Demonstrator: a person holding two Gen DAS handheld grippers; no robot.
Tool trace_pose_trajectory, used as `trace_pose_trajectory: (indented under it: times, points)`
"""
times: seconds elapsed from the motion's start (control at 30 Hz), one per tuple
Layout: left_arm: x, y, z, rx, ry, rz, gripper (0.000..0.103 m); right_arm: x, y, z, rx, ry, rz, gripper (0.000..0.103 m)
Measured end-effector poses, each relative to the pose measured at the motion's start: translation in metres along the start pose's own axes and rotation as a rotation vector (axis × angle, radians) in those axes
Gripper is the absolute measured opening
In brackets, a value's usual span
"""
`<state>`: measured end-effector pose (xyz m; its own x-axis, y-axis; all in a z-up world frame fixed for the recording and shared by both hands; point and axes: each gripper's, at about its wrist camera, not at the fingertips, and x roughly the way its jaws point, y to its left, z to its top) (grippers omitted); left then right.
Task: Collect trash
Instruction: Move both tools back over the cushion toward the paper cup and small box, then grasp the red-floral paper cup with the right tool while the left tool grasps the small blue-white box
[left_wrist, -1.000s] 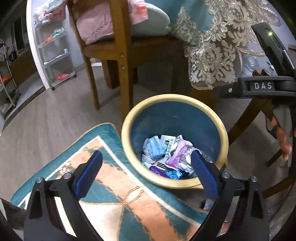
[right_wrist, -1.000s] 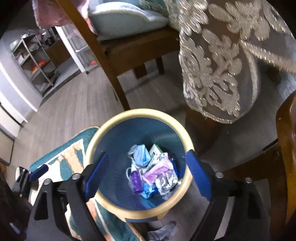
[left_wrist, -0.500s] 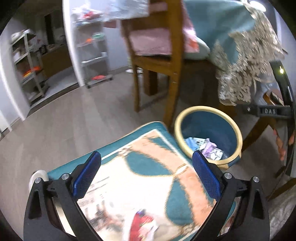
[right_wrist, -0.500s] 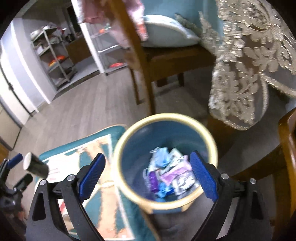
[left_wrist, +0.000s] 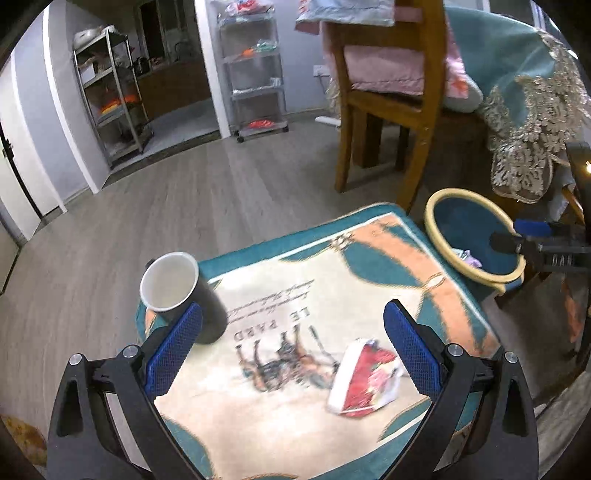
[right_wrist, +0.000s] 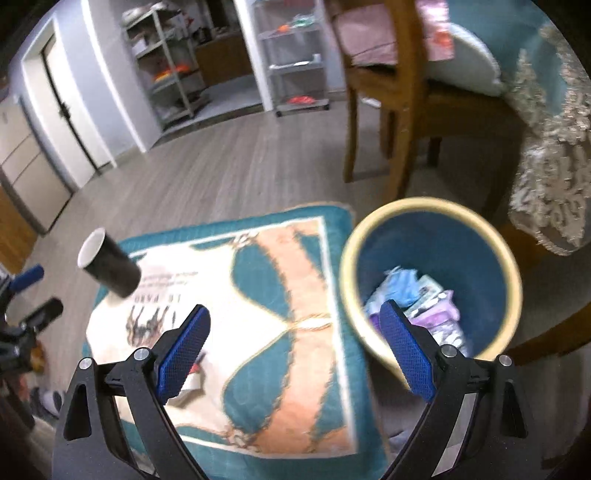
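You have swung your left gripper (left_wrist: 291, 347) from the bin (left_wrist: 436, 206) toward the cup (left_wrist: 170, 280) and wrapper (left_wrist: 364, 384); both grippers' jaws gape empty.

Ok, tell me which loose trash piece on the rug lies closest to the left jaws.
The red-and-white wrapper, flat between the open jaws; the black paper cup stands upright at the rug's corner.

one cup (left_wrist: 173, 286), one wrapper (left_wrist: 364, 382), one bin (right_wrist: 432, 221), one rug (left_wrist: 325, 280)

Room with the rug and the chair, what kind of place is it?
Most likely a home's dining area: a wooden chair with a cushion, a table under a lacy tablecloth, and storage shelves by a doorway.
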<state>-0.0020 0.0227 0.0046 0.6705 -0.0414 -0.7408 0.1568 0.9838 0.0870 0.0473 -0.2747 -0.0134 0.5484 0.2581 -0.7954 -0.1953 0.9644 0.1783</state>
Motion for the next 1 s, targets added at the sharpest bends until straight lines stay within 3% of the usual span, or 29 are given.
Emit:
trace_pose_trajectory:
  times: [0.2, 0.47, 0.83, 0.9, 0.97, 1.0]
  points:
    - [0.000, 0.016, 0.002, -0.026, 0.003, 0.018, 0.097, 0.034, 0.041, -0.034, -0.024, 0.114, 0.051, 0.092]
    - [0.012, 0.019, 0.001, -0.026, 0.038, 0.025, 0.097, 0.067, 0.097, -0.066, -0.166, 0.215, 0.121, 0.092]
    - [0.014, 0.024, 0.001, -0.019, 0.041, 0.016, 0.097, 0.102, 0.115, -0.081, -0.178, 0.337, 0.186, 0.092]
    - [0.016, 0.024, 0.002, -0.020, 0.046, 0.013, 0.097, 0.106, 0.117, -0.084, -0.191, 0.351, 0.171, 0.086]
    - [0.019, 0.022, 0.002, -0.014, 0.050, 0.016, 0.097, 0.110, 0.117, -0.085, -0.193, 0.371, 0.184, 0.060]
    - [0.020, 0.021, 0.003, -0.010, 0.051, 0.019, 0.097, 0.111, 0.117, -0.085, -0.188, 0.375, 0.198, 0.054]
